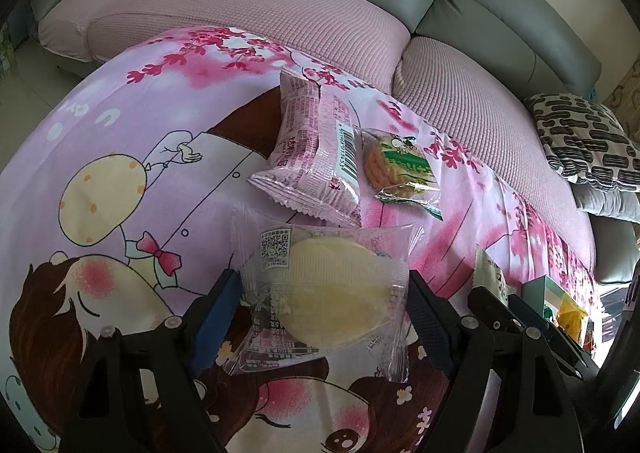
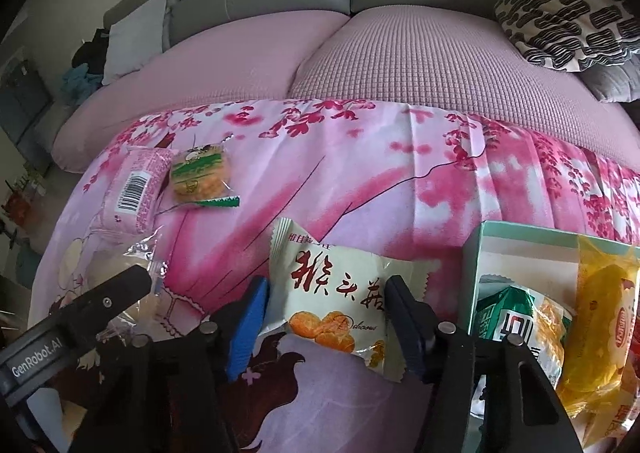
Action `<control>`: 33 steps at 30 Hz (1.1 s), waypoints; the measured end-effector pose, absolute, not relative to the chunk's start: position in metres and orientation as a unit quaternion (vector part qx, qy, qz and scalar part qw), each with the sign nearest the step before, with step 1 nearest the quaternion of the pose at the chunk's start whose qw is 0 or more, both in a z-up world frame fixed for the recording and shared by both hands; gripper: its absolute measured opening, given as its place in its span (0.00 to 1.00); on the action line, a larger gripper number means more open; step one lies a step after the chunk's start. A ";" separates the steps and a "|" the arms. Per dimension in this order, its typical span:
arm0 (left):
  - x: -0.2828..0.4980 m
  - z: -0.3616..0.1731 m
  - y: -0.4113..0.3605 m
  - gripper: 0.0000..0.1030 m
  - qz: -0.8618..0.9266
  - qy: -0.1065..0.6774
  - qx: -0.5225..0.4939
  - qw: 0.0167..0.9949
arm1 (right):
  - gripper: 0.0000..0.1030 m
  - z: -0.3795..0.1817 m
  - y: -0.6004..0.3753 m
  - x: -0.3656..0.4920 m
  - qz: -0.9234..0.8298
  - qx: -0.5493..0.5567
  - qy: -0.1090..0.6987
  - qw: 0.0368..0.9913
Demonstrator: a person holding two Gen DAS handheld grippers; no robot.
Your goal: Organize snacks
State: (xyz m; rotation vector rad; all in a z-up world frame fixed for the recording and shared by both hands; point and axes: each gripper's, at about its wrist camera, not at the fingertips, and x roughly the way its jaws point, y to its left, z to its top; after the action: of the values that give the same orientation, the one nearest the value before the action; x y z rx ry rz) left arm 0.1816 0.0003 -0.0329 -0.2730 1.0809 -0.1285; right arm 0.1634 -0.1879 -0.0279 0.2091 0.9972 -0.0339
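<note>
A clear packet with a pale yellow round cake (image 1: 332,293) sits between the fingers of my left gripper (image 1: 322,293), whose pads press on the wrapper's two sides. My right gripper (image 2: 326,305) is shut on a white snack packet (image 2: 332,293) with red characters and a picture of orange buns; both pads touch its edges. Farther back on the cloth lie a pink packet with a barcode (image 1: 308,157) (image 2: 136,189) and, touching it, a green-labelled biscuit packet (image 1: 400,169) (image 2: 200,177). In the right wrist view, one left finger (image 2: 120,289) shows at the left.
A pale green box (image 2: 520,237) stands at the right and holds a green packet (image 2: 512,317) and a yellow packet (image 2: 604,313). The snacks lie on a pink cartoon cloth (image 2: 360,181). Behind are a pink-covered sofa seat (image 2: 400,65) and a black-patterned cushion (image 2: 568,17).
</note>
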 end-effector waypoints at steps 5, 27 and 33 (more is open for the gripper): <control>0.180 -0.031 -0.001 0.70 -0.065 0.511 -0.121 0.849 | 0.59 -0.024 -0.188 0.158 -0.019 0.105 0.472 0.875; 0.153 0.007 -0.005 0.65 -0.065 0.486 -0.097 0.866 | 0.58 0.016 -0.183 0.092 -0.022 0.129 0.415 0.900; 0.139 0.023 -0.013 0.65 -0.079 0.474 -0.103 0.871 | 0.58 0.027 -0.185 0.068 -0.031 0.133 0.401 0.906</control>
State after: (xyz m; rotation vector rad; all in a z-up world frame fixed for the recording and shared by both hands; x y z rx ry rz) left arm 0.1385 -0.0127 0.0229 -0.2153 0.9915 -0.1648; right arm 0.0676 -0.1849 0.0268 0.2740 0.8281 -0.0645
